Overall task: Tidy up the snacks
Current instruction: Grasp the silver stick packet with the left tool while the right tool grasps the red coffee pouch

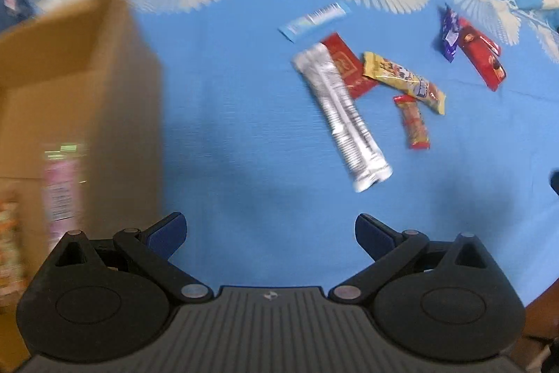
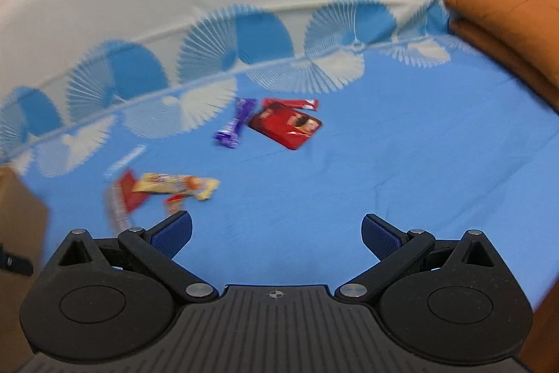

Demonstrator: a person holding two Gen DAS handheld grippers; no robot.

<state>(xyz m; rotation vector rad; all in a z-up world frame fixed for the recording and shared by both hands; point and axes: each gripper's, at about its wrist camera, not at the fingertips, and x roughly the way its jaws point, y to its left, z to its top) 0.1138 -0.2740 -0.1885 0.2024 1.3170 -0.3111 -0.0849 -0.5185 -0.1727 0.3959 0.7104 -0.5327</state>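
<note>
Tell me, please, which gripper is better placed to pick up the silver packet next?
Left. The left gripper is open with the silver packet lying just ahead of it; the right gripper, also open, sees that packet blurred, off to its left edge.

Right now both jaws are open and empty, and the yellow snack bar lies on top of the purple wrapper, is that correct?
Not quite. The yellow snack bar lies apart from the purple wrapper; it overlaps the flat red packet, as the left wrist view shows. The left gripper and right gripper are indeed open and empty.
</note>
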